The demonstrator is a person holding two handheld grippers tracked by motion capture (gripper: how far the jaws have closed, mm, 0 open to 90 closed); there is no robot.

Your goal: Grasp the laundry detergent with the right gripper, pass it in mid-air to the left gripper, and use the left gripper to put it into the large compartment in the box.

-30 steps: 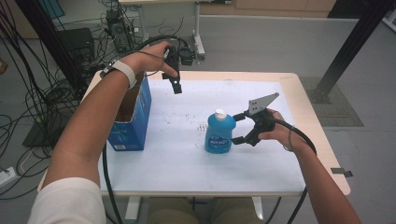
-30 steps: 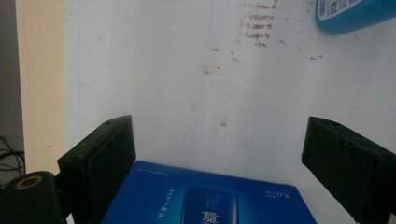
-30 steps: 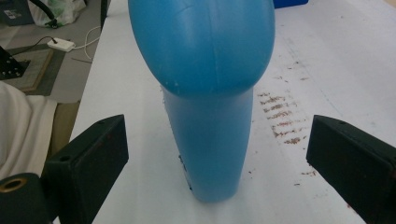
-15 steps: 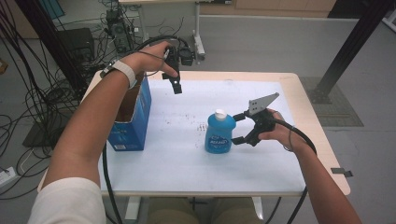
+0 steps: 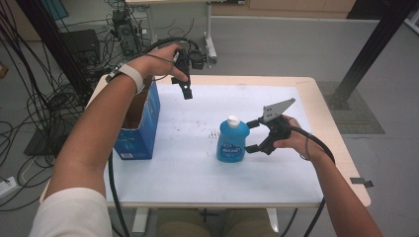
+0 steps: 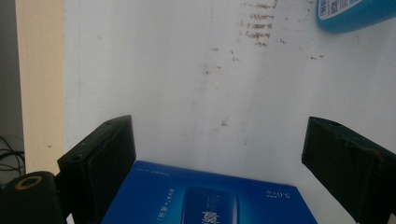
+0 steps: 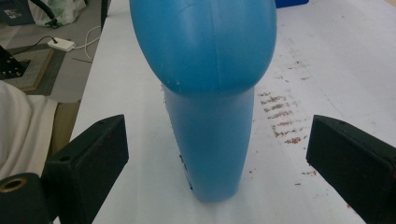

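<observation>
Bottle (image 5: 231, 140) upright mid-bench (image 5: 188, 173), straddled by wide-open right gripper (image 5: 252, 136), not yet pinched, lined up for grasp. Left gripper (image 5: 186, 91) open, empty, parked above box (image 5: 138, 126) rim, probably for drop-in.

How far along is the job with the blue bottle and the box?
Done: nothing packed; the blue bottle stands upright on the table. In hand: the right hand-held gripper brackets it, jaws open, not gripping. The left hand-held gripper hovers open by the blue box. Left: gripping, probably boxing.
</observation>
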